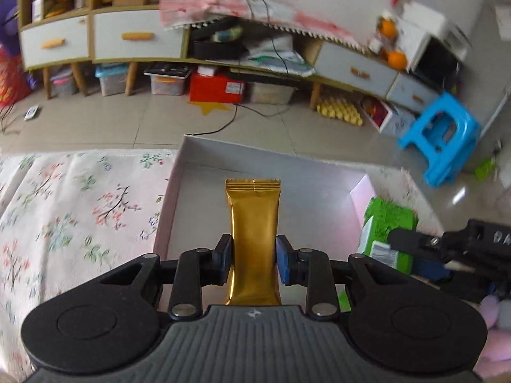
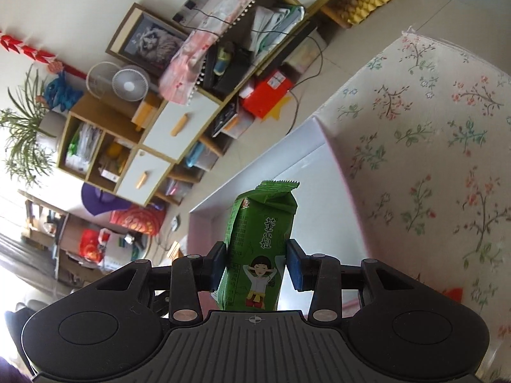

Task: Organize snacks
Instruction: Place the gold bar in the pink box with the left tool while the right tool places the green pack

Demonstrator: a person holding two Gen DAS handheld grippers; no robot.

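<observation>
Left wrist: L tool (image 1: 254, 260) gripping gold pkt (image 1: 254, 223), white box (image 1: 188, 172) below

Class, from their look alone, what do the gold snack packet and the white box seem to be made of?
Gold snack packet: likely metallised plastic film, glossy; it mirrors light and has a crimped, serrated top seal.
White box: probably cardboard, matte; thin, flat, straight walls with sharp folded corners and no shine.

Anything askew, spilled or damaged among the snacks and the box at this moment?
Nothing spilled or torn. The gold snack bar sits straight in the left gripper above the white box, pinched slightly at the pads. The green snack pack in the right gripper is a little crumpled at its top seal, otherwise intact.
</observation>
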